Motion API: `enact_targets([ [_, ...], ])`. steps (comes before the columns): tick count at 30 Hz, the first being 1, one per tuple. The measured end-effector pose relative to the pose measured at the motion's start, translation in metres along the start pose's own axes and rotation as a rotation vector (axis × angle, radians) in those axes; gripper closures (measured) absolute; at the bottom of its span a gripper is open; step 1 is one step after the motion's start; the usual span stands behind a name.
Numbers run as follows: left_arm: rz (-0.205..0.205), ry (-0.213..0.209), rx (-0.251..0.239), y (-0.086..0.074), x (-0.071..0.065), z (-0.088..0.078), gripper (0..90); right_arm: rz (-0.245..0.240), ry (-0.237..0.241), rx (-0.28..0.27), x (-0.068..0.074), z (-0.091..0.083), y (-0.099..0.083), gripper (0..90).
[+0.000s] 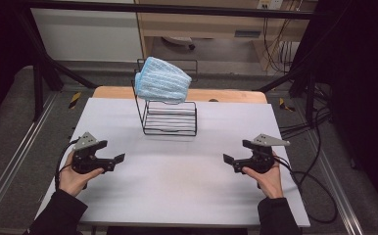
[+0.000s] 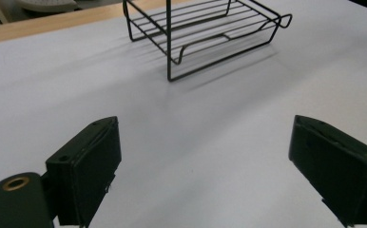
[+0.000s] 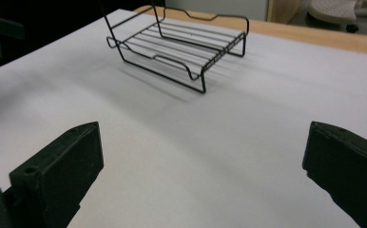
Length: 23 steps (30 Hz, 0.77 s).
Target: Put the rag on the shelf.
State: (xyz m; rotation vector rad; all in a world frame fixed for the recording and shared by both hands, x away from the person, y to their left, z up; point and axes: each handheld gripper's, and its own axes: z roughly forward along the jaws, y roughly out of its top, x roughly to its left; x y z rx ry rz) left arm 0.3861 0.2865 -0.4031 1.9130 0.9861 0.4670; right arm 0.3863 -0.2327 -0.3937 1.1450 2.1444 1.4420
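Overhead, a white table (image 1: 177, 181) with a wooden strip along its far edge stands inside a black frame on grey carpet, cables trailing at the right; no writing is legible. A blue striped cloth (image 1: 161, 80) sits atop the black wire rack (image 1: 170, 117) at the far middle. Left gripper (image 1: 113, 160) and right gripper (image 1: 229, 160) rest near the front corners, jaws wide and empty, bare tabletop between them.

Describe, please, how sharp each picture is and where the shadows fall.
High view: soft and grainy, dark at both side edges; the blue cloth on the wire rack is well lit. Left gripper view: the rack is sharp and casts a soft shadow on the white table. Right gripper view: the near fingers are dark and slightly blurred.
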Motion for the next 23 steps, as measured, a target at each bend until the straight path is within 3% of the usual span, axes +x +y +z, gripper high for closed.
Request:
enact_targets([
  [7,-0.013,-0.007,0.017,-0.023,0.005,0.001,9.9,0.007,0.010,0.064,-0.011,-0.008,-0.032,0.4],
  [13,-0.013,0.005,0.037,-0.033,0.006,0.001,9.9,0.019,-0.008,0.082,-0.020,-0.018,-0.054,0.5],
  [18,0.006,0.012,0.075,-0.041,0.006,0.004,9.9,0.026,-0.019,0.098,-0.024,-0.021,-0.062,0.4],
  [23,0.003,0.006,0.074,-0.043,0.006,0.004,9.9,0.020,-0.020,0.097,-0.023,-0.020,-0.063,0.5],
])
